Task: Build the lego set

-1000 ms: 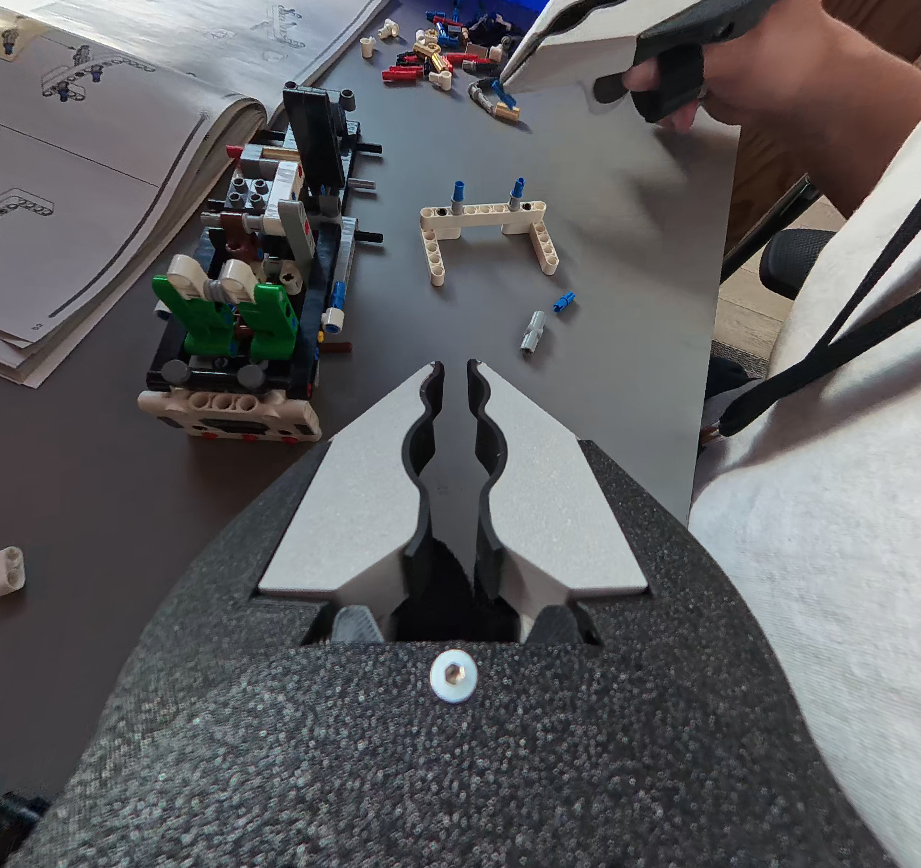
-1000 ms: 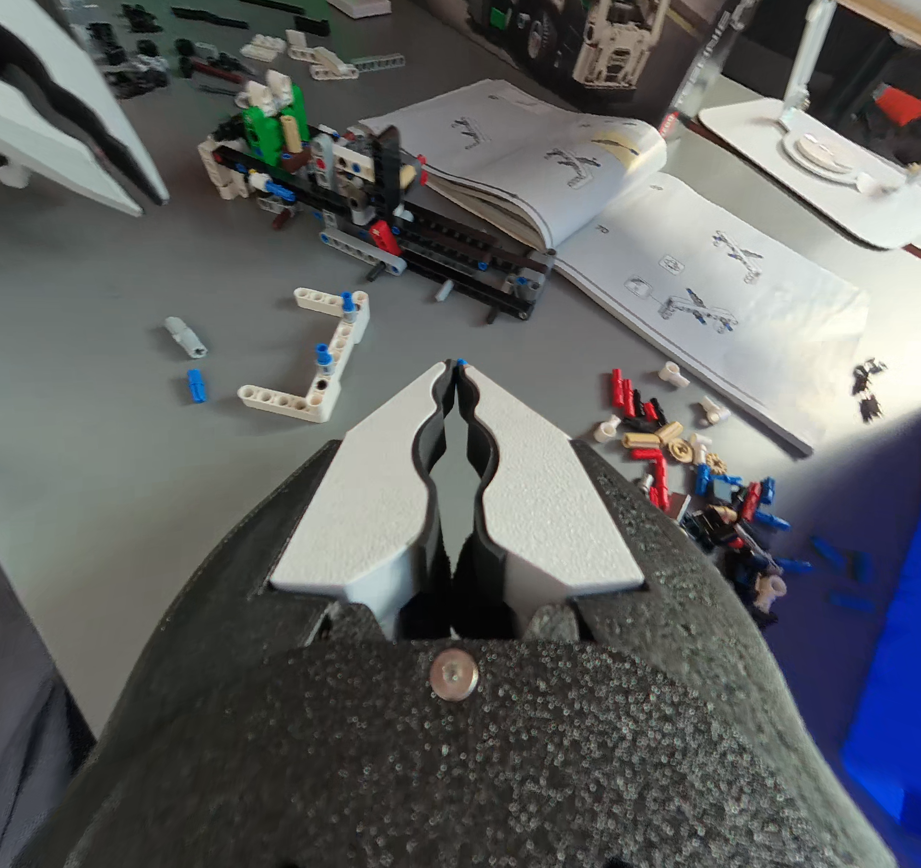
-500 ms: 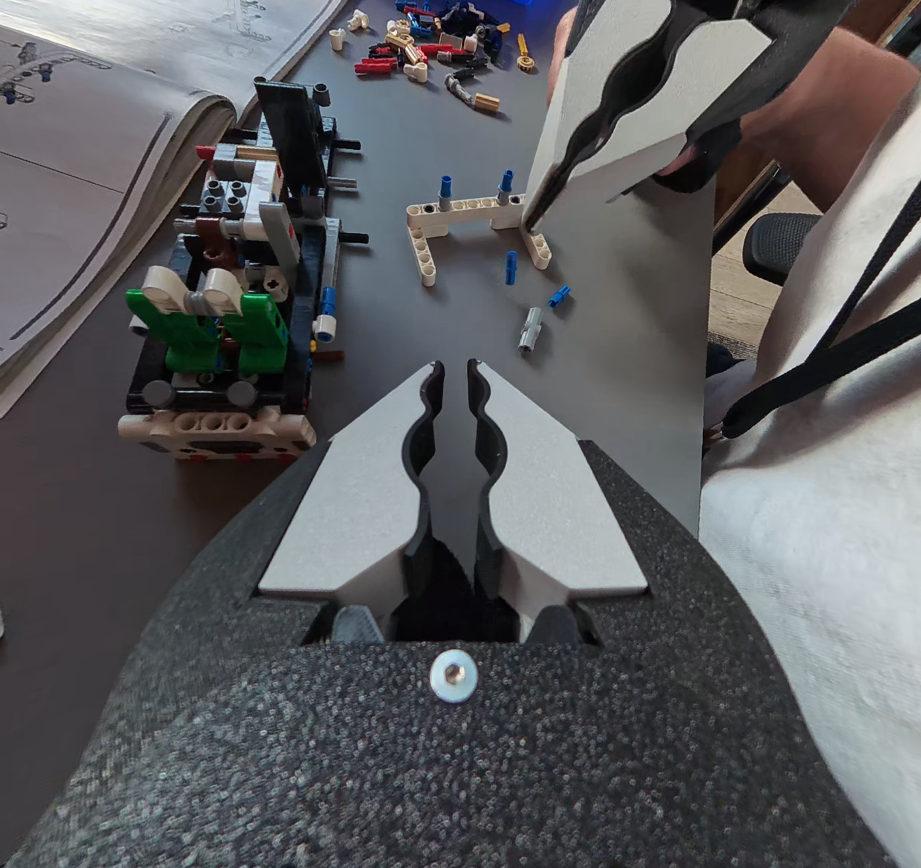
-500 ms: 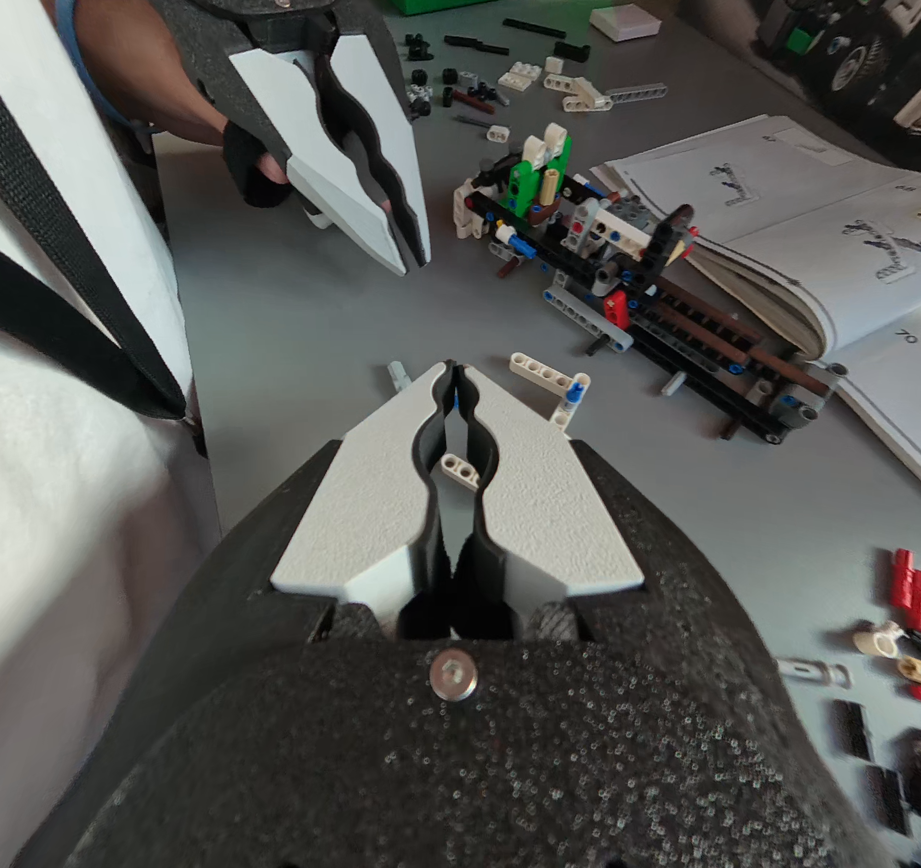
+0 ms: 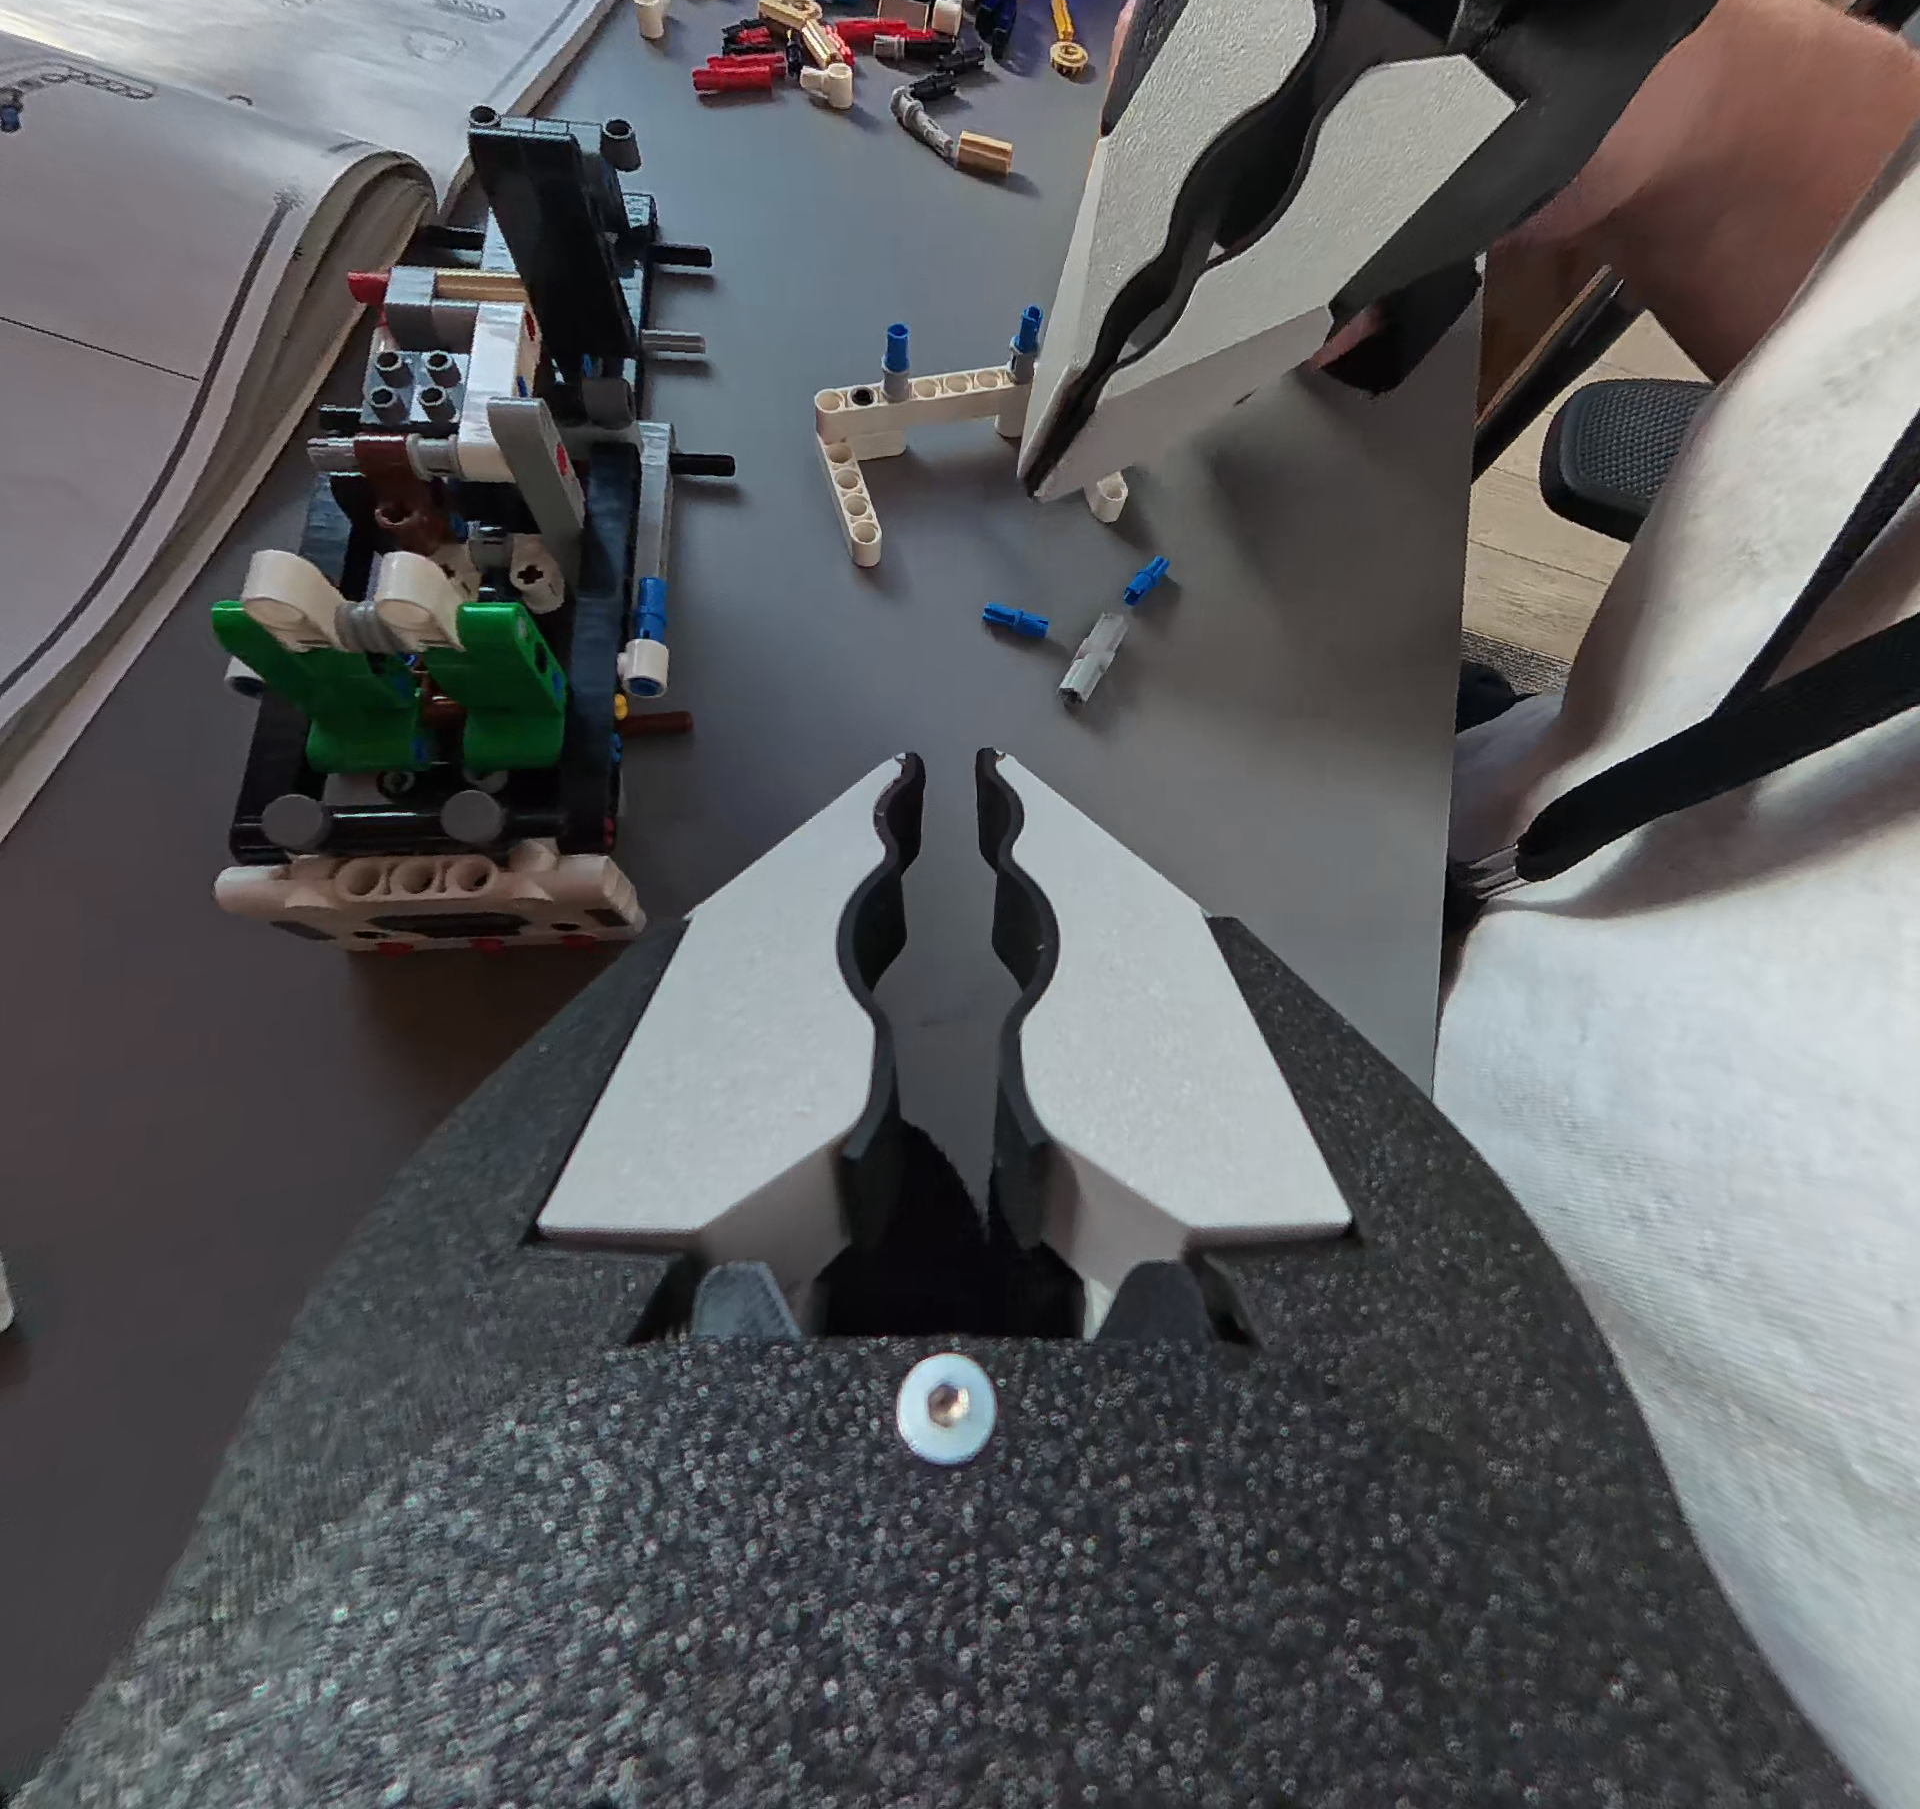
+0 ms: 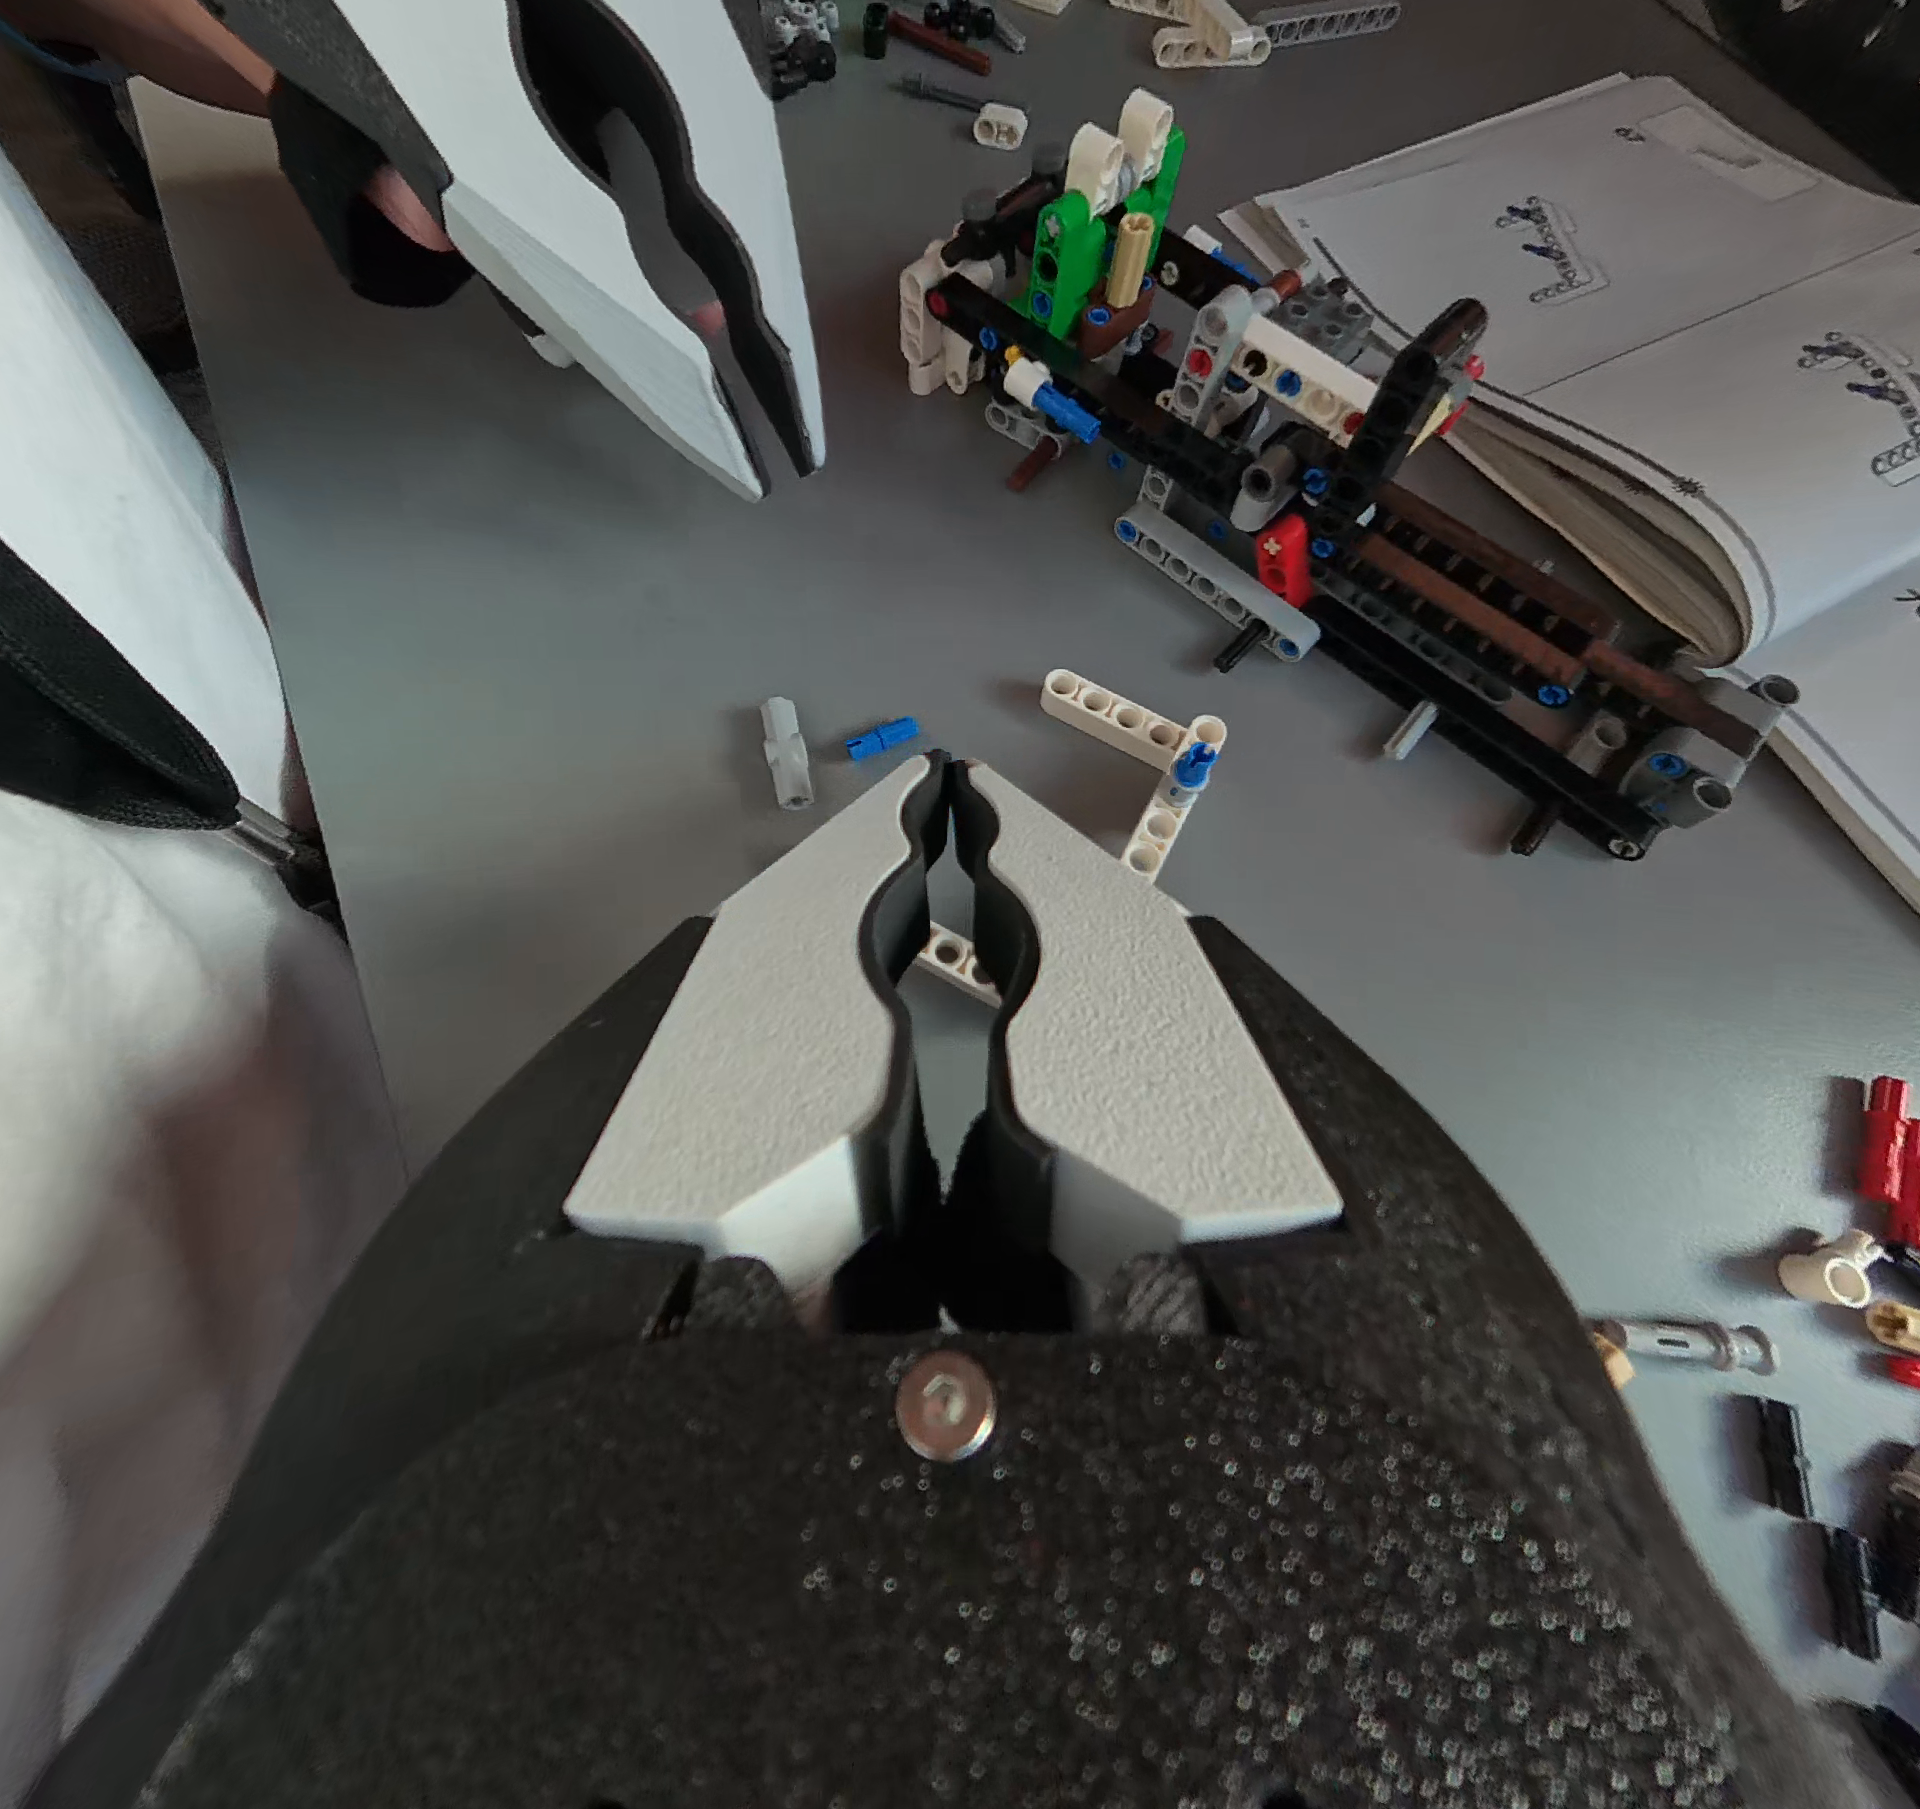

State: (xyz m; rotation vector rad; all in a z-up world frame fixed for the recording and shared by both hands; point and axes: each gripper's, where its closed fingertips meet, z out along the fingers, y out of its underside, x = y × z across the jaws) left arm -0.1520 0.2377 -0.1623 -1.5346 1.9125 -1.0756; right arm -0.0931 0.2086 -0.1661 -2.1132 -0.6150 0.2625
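Lego truck chassis (image 5: 447, 554) lies at ten o'clock from the released, empty left gripper (image 5: 948, 764). At one o'clock, the clenched right gripper (image 6: 948, 767) hangs over the white angled beam (image 5: 914, 403).

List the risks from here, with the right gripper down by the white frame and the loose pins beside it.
The right gripper is shut over the white frame; a nudge might shift it or tilt its upright blue pins. The two loose blue pins and grey connector lie near the table's edge and may roll off if bumped.
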